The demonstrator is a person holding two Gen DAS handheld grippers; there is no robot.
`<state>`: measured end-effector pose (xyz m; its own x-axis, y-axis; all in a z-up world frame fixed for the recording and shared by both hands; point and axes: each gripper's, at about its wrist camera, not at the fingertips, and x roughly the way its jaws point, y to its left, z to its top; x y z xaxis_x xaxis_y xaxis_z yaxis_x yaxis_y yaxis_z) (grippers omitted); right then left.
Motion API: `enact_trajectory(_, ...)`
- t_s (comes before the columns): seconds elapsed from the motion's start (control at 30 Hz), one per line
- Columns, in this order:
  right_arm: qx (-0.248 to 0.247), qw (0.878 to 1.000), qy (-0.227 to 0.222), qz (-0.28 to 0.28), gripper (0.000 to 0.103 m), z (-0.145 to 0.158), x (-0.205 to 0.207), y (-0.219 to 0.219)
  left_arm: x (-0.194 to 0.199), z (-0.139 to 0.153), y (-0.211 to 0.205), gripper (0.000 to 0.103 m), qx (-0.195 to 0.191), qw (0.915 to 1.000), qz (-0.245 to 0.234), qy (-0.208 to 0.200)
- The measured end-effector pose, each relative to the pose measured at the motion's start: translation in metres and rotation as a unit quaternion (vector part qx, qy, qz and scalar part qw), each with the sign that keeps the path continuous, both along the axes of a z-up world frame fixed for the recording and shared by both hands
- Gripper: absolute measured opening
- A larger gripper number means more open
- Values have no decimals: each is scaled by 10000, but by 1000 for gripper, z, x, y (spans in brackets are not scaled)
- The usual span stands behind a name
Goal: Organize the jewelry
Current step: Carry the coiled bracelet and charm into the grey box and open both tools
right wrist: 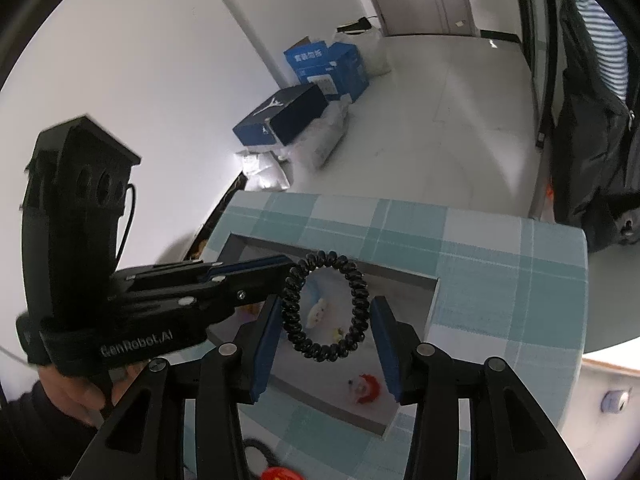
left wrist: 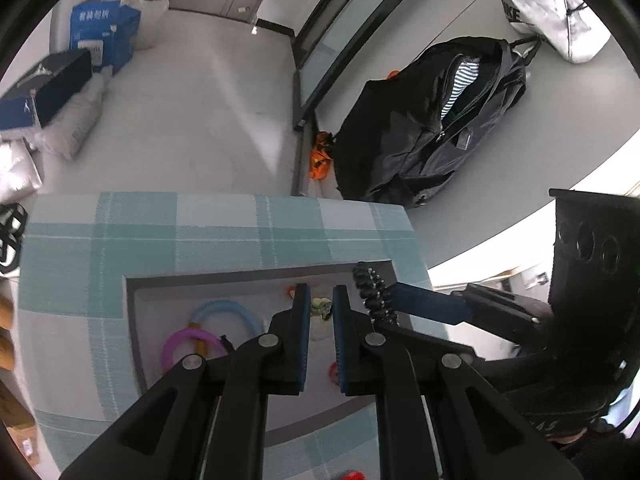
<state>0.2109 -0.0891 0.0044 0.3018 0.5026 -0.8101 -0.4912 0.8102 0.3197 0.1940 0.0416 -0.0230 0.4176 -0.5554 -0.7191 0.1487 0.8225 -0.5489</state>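
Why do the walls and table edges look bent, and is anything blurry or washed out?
Left wrist view: the fisheye lens bows the checked table edge; the blue boxes near the rim are smeared; far right is blown out white. Right wrist view: same bowing, black corners; the black coil band is sharp, the red toy past it looks soft.
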Motion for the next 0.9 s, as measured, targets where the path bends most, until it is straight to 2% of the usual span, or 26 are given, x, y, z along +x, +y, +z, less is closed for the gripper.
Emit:
enact_trajectory(0.07, -21, 10000, -32, 30, 48, 0, -1, 0, 1, -1, 1, 7, -11, 10000, 4, 54)
enact_trajectory(0.13, -35, 10000, -29, -8, 50, 0, -1, -2, 3, -2, 2, 18, -12, 9999, 12, 120)
enact_trajectory(0.17, -39, 10000, -48, -40, 55, 0, -2, -4, 3, -2, 4, 32, -21, 9999, 39, 158)
enact_trajectory(0.2, -57, 9999, -76, -63, 62, 1, -2, -5, 3, -3, 6, 53, 44, 9997, 139, 192)
enact_trajectory(0.27, -28, 9999, -138, -64, 70, 3, -4, -10, 1, -2, 11, 71, 74, 9995, 257, 192)
enact_trajectory(0.37, -14, 9997, -225, -45, 71, 6, -6, -13, -3, 1, 15, 71, 17, 9994, 307, 161)
enact_trajectory(0.67, -58, 9990, -419, -129, 80, 11, -15, -23, -14, 10, 14, 71, 350, 9985, 415, -121)
enact_trajectory(0.8, 14, 9987, -469, -215, 80, 16, -17, -30, -19, 12, 17, 71, 588, 9965, 564, -165)
enact_trajectory(0.9, 52, 9982, -544, -264, 80, 19, -21, -33, -25, 19, 19, 71, 1057, 9906, 798, -342)
